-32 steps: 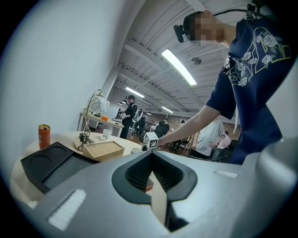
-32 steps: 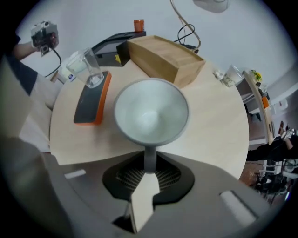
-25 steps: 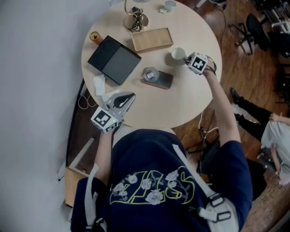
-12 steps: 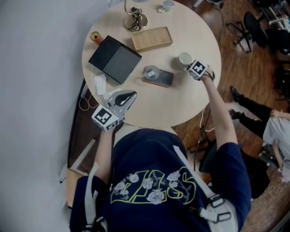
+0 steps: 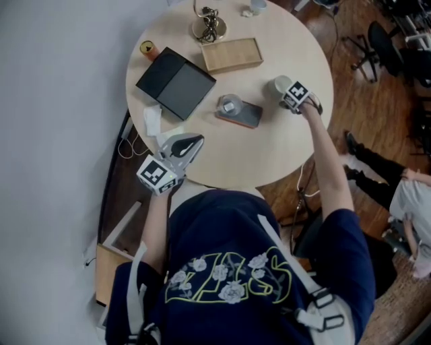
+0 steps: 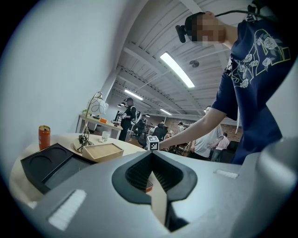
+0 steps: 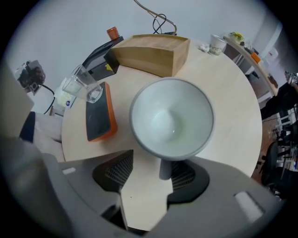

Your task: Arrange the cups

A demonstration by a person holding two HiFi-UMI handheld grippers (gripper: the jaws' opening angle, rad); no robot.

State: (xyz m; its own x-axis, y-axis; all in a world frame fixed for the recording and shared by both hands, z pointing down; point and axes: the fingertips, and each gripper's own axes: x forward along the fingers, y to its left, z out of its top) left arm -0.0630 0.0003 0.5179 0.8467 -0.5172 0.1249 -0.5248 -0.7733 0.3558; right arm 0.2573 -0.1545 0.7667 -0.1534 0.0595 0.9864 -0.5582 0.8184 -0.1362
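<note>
A white handled cup (image 5: 280,85) stands upright at the right side of the round table (image 5: 283,148). My right gripper (image 5: 291,96) points straight down just beside it. In the right gripper view the cup (image 7: 171,116) fills the middle and its handle sits between the jaws. My right gripper (image 7: 151,169) has just been opening: the left pad stands apart from the handle, so it is open. A clear glass (image 5: 229,106) rests on a dark orange-edged slab (image 5: 239,113). My left gripper (image 5: 196,141) lies shut and empty at the near-left table edge.
On the far half of the table are a wooden tray (image 5: 232,54), a black tray (image 5: 176,83), an orange can (image 5: 147,48), a lamp base with cable (image 5: 209,25) and a small white cup (image 5: 258,5). A white packet (image 5: 153,120) lies near the left gripper. Office chairs (image 5: 377,40) stand to the right.
The white cup and my right gripper have shifted a little toward the table's right edge and nearer to me. The left gripper has stayed where it was.
</note>
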